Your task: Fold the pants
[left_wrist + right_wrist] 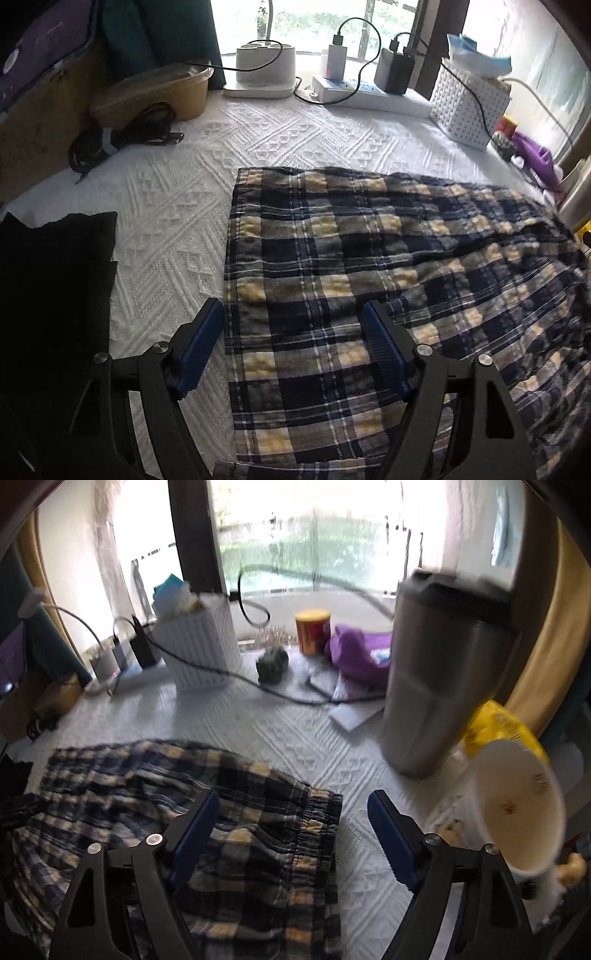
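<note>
while spread wide, both hand-held grippers, left (291, 328) and right (293, 818), empty above the plaid pants (369, 280)

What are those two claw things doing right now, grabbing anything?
Left gripper: open, jaws over the leg-hem edge of the plaid pants, gripping nothing.
Right gripper: open, jaws over the waistband end, gripping nothing.

Navy, white and pale-yellow plaid on the pants (369, 258). White raised geometric weave on the desk cover (177, 206). Blue pads on black tongs (291, 314). Purple cloth (362, 653), yellow-and-red can (312, 631), white perforated basket (201, 646), steel-grey tumbler (439, 672).
</note>
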Motion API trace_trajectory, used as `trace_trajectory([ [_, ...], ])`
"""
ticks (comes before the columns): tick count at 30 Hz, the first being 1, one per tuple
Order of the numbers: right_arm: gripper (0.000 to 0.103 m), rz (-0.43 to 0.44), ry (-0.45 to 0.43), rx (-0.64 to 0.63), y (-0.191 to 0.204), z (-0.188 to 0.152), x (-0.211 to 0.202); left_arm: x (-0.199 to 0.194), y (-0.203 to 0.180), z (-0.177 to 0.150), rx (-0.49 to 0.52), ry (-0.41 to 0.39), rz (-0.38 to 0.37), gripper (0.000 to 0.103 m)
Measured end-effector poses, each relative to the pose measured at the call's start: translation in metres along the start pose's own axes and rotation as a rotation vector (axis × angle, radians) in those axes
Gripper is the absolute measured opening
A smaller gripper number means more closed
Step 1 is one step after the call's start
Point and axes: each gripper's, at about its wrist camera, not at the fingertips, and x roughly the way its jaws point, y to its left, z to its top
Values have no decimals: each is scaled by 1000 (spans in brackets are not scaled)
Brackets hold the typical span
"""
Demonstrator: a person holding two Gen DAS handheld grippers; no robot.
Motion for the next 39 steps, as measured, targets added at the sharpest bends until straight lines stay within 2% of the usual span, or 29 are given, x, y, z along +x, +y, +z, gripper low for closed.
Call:
trace_trajectory([
  [6, 72, 31, 64, 25, 3, -13, 33, -2, -10, -4, 3, -15, 26, 74],
  [8, 71, 19, 60, 1, 9, -13, 33, -5, -16, -5, 22, -25, 6, 51],
  [9, 68, 27, 57, 1, 10, -13, 33, -6, -20, -6, 36, -29, -2, 45],
  [11, 54, 15, 53, 2, 12, -13, 33, -8, -27, -9, 58, -35, -11, 25],
  [12, 47, 20, 54, 1, 13, -14, 32, -8, -28, -10, 64, -39, -15, 20],
  [13, 35, 26, 54, 0, 15, -15, 30, -9, -29, -11, 66, -40, -18, 16],
  [14, 31, 27, 53, -5, 17, -15, 29, -10, -26, -12, 61, -39, -30, 6],
  [17, 26, 26, 42, -24, 28, -18, 21, -16, -18, -15, 57, -34, -66, 3],
  [23, 25, 40, -3, -28, 55, -19, -5, -26, 6, -15, 55, -58, -93, 3],
  [27, 17, 34, -51, -66, 78, -12, -30, -36, 25, -6, 53, -106, -37, 1],
  [28, 16, 27, -68, -70, 81, -9, -36, -38, 31, -2, 44, -107, -59, 1],
  [29, 16, 22, -80, -71, 82, -8, -40, -38, 38, 2, 25, -105, -84, 1],
  [35, 16, -33, -65, -40, 65, -6, -31, -40, 38, 8, 21, -131, -102, 1],
  [39, 16, -37, -64, -18, 57, -9, -25, -42, 43, 9, 7, -146, -102, 1],
])
